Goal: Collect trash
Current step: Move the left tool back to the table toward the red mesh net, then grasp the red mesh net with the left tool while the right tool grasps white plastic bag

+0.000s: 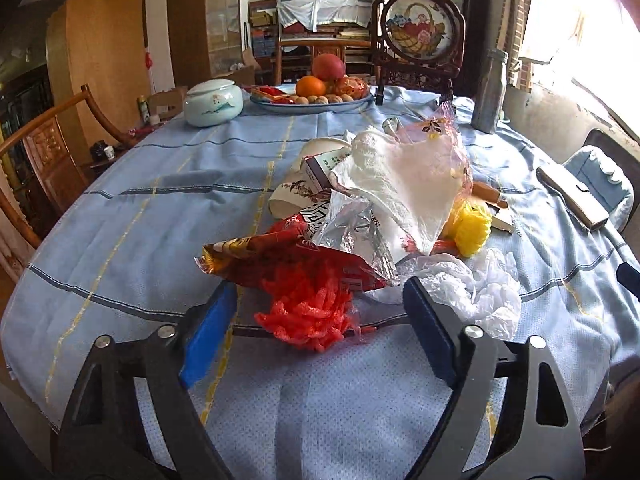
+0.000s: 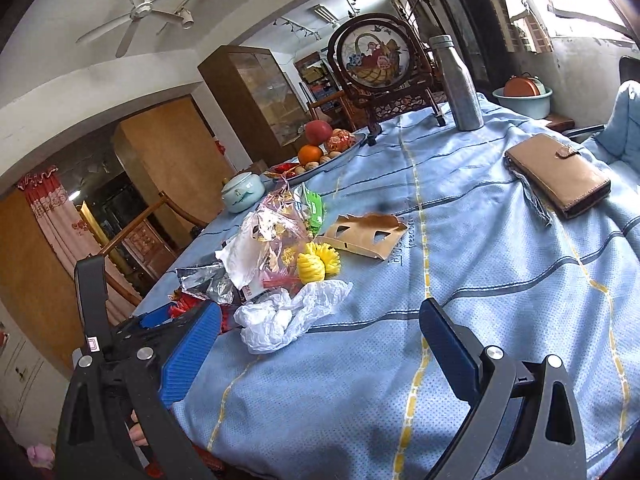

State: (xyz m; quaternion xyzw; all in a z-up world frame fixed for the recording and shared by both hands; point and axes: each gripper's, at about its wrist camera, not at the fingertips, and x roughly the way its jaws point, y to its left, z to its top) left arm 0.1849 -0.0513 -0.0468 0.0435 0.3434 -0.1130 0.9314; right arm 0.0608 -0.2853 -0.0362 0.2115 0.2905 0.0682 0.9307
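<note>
Red foam net (image 1: 308, 312) between parted left tongs (image 1: 316, 320).

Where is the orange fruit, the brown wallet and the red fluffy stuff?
Orange (image 1: 311, 85), left wrist view, middle of its skin, on the plate.
Brown wallet (image 2: 560, 176), right wrist view, flat top face.
Red fluffy netting (image 1: 310, 312), left wrist view, middle of the bunch, between the open left gripper's pads.
</note>
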